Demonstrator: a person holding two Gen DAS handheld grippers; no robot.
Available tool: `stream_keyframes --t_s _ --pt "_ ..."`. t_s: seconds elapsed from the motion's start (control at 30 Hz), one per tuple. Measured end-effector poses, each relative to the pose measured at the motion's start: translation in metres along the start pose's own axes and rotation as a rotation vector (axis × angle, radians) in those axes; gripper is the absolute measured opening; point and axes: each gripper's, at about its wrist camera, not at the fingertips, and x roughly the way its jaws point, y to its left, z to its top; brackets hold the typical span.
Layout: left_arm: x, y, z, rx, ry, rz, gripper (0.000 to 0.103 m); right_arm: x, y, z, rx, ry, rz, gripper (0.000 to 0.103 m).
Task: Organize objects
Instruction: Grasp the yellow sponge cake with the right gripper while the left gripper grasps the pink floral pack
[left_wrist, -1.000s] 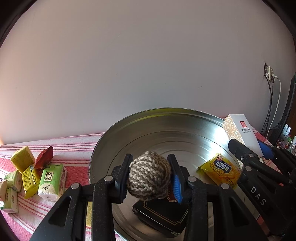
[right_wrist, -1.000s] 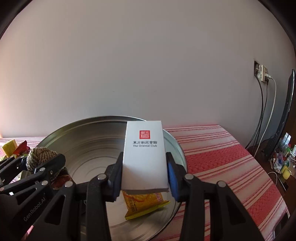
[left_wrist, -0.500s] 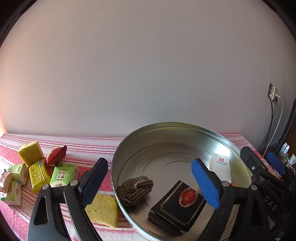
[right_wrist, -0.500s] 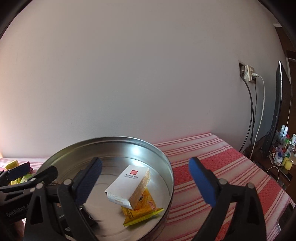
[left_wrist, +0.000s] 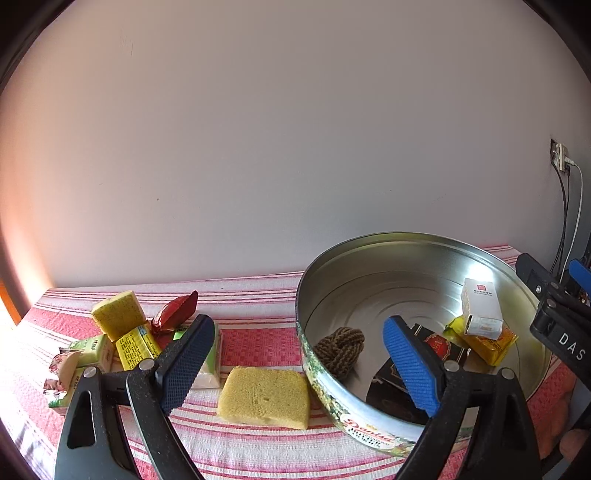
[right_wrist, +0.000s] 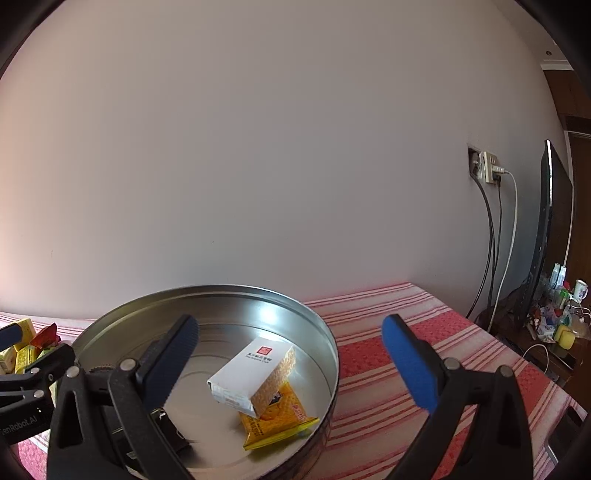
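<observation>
A round metal tin (left_wrist: 373, 258) (right_wrist: 325, 332) stands on the striped cloth. In it lie a brown rope knot (left_wrist: 341, 349), a black box (left_wrist: 443, 349), a yellow packet (left_wrist: 491, 345) (right_wrist: 280, 417) and a white box (left_wrist: 480, 308) (right_wrist: 255, 373) resting on the packet. My left gripper (left_wrist: 295, 362) is open and empty, above the tin's left rim. A yellow sponge (left_wrist: 266, 397) lies just left of the tin, below its jaws. My right gripper (right_wrist: 288, 365) is open and empty above the tin's right half.
To the left lie another yellow sponge (left_wrist: 118, 314), a red wrapper (left_wrist: 175, 310) and several small green and yellow packs (left_wrist: 135, 347). A wall stands close behind. At the right are a socket with cables (right_wrist: 487, 170), a monitor (right_wrist: 546, 236) and desk clutter.
Both grippers opened and drew back. The rope knot dropped from the left one into the tin; the white box dropped from the right one onto the yellow packet. The left gripper swung left.
</observation>
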Motion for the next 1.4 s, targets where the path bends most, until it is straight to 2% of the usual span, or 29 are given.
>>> stream_keyframes --t_s 0.23,0.27,0.4,0.47,0.73,0.9,1.07,1.23,1.4 --pt "-0.012 0.022 -0.012 -0.020 0.012 0.056 0.094 -0.008 -0.004 -0.002 0.031 -0.017 -0.056 0.101" --pt "-0.025 0.032 -0.017 -0.023 0.010 0.064 0.094 -0.009 -0.005 -0.002 0.042 -0.017 -0.067 0.101" --pt "-0.021 0.048 -0.021 -0.031 0.010 0.081 0.094 -0.015 -0.009 -0.005 0.102 -0.008 -0.108 0.101" --pt "-0.024 0.062 -0.011 -0.039 0.018 0.080 0.094 -0.020 -0.010 -0.007 0.122 -0.008 -0.133 0.101" --pt "-0.020 0.091 -0.024 -0.075 0.040 0.065 0.094 -0.046 -0.004 -0.015 0.177 -0.009 -0.174 0.101" --pt "-0.018 0.109 -0.032 -0.090 0.065 0.074 0.094 -0.059 0.018 -0.020 0.154 -0.002 -0.150 0.101" --pt "-0.014 0.133 -0.037 -0.098 0.084 0.119 0.094 -0.070 0.049 -0.026 0.124 0.006 -0.087 0.101" --pt "-0.013 0.161 -0.040 -0.089 0.079 0.179 0.094 -0.077 0.087 -0.032 0.082 0.040 0.002 0.101" --pt "-0.005 0.196 -0.041 -0.136 0.107 0.231 0.094 -0.078 0.129 -0.039 0.058 0.100 0.094 0.101"
